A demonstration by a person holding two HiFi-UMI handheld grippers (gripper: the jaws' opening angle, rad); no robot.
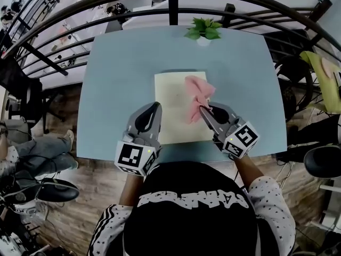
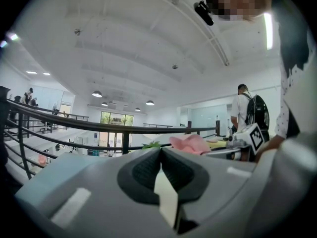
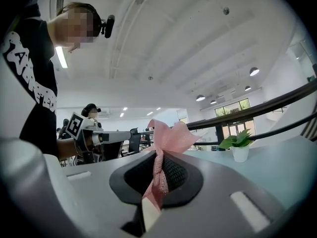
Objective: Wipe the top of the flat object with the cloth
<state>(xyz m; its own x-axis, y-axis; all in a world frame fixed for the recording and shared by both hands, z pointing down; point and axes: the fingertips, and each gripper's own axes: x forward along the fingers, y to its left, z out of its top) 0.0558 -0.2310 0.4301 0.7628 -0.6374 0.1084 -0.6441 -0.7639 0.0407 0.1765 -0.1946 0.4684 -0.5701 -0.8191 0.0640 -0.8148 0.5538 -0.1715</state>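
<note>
White lettering across the person's black shirt is too distorted to read.

I stood at a pale blue table with a small potted plant at its far edge. Beyond it a dark curved railing ran left to right. Wooden floor lay near me, with a black office chair to the right. Overhead, round lamps hung from a white vaulted ceiling, and far windows were bright.
</note>
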